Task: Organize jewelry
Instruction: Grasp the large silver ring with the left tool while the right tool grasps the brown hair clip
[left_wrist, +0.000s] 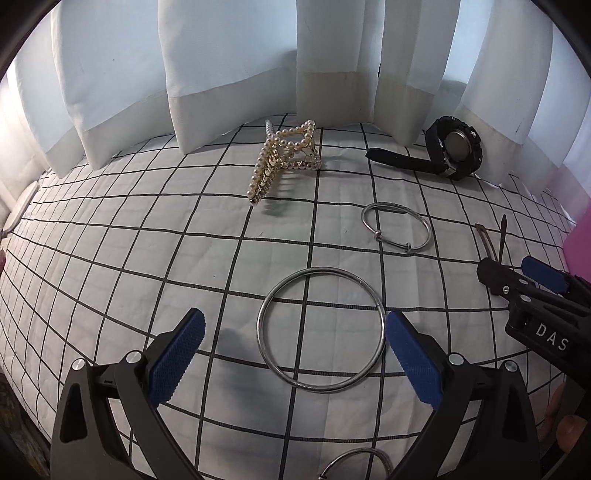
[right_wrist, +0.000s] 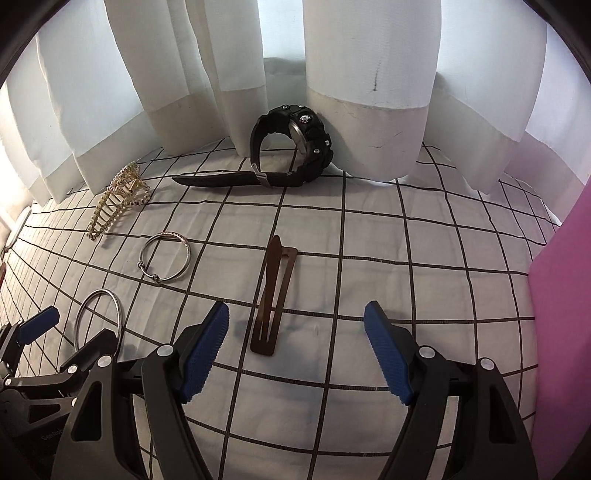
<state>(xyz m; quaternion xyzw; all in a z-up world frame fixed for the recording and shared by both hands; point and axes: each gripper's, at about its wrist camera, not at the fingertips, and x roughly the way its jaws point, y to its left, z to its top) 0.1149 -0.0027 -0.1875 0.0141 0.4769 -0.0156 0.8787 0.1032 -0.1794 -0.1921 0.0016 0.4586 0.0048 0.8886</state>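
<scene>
On a white checked cloth lie a large silver bangle, a thinner silver bracelet, a pearl hair claw, a black watch and a brown hair clip. My left gripper is open and empty, with the large bangle between and just beyond its blue pads. My right gripper is open and empty, just short of the brown clip. The same things show in the right wrist view: bangle, bracelet, claw, watch.
White curtains hang along the back edge of the cloth. A pink object stands at the right. Another silver ring lies under the left gripper at the bottom edge. The right gripper shows at the right of the left wrist view.
</scene>
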